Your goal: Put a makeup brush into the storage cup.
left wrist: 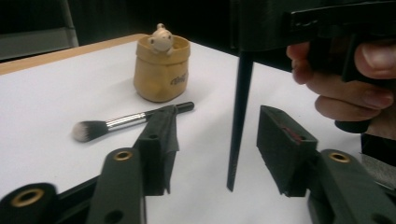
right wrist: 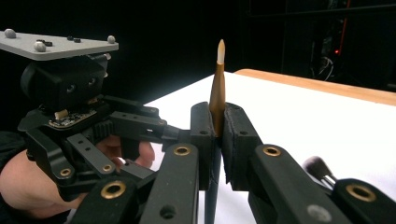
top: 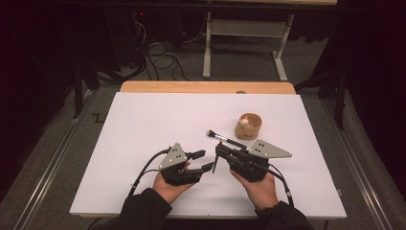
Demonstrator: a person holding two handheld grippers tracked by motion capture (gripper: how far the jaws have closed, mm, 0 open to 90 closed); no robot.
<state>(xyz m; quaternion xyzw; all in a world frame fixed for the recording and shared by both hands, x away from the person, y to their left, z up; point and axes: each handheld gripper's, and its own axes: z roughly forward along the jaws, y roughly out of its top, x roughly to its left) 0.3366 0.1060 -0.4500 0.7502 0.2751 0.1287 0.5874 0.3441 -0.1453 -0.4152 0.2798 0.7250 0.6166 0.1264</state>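
Right jaws around slim brush (right wrist: 217, 88)

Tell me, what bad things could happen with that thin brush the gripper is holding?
The right gripper pinches a thin brush upright, its dark handle tip just over the white table. The grip looks narrow, so the brush might tilt or slip.

The left gripper stands open around the handle without pressing; closing off-centre could knock it askew.

The makeup brush and the small pot lie close; a wide swing could bump them.
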